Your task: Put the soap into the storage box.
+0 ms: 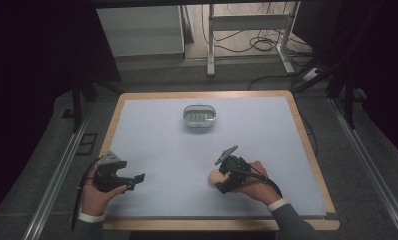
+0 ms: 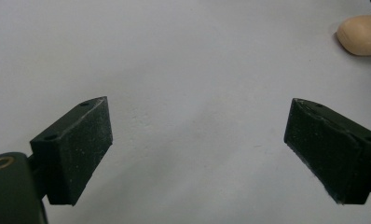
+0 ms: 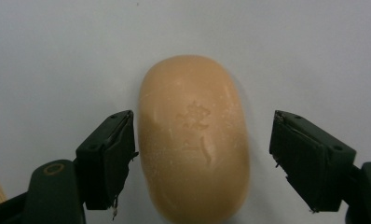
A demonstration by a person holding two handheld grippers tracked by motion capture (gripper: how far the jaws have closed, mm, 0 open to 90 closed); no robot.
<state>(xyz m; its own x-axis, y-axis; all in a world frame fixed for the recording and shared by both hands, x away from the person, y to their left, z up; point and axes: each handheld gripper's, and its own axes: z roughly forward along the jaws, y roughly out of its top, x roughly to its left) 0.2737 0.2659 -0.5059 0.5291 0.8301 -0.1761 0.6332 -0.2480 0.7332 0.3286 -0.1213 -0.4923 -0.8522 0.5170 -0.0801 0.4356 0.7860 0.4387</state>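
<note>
A tan oval bar of soap (image 3: 193,135) with an embossed mark lies flat on the pale mat. My right gripper (image 3: 202,158) is open around it: the left jaw nearly touches the soap's side and the right jaw stands a little apart. From above, the soap (image 1: 215,176) peeks out at the left of the right gripper (image 1: 222,179), near the table's front. My left gripper (image 1: 137,179) is open at the front left over bare mat, and its own view (image 2: 197,140) catches the soap (image 2: 363,33) at the top right. A clear oval soap dish (image 1: 199,116) sits at the back centre.
The pale blue mat (image 1: 162,145) covers a wooden table with a light rim (image 1: 312,150). Beyond the table stand a white table frame (image 1: 210,45) and loose cables (image 1: 262,45) on the floor. Metal rails (image 1: 57,175) run along both sides.
</note>
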